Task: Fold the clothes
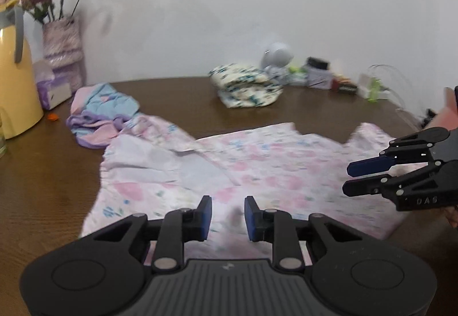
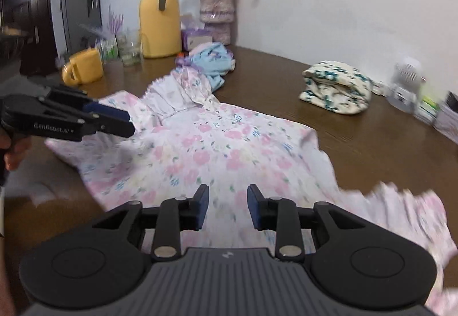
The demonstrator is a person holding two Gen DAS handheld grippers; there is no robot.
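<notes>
The pink floral dress (image 2: 217, 149) lay spread flat on the brown counter (image 2: 357, 138), near edge toward both grippers. The left gripper (image 1: 228, 214) hovered over its near hem, jaws parted and empty. The right gripper (image 2: 226, 208) hung likewise, jaws apart, holding nothing. Farther off sat a folded floral bundle (image 2: 335, 88), a crumpled blue garment (image 1: 100, 112) and a yellow jug (image 2: 159, 21).
</notes>
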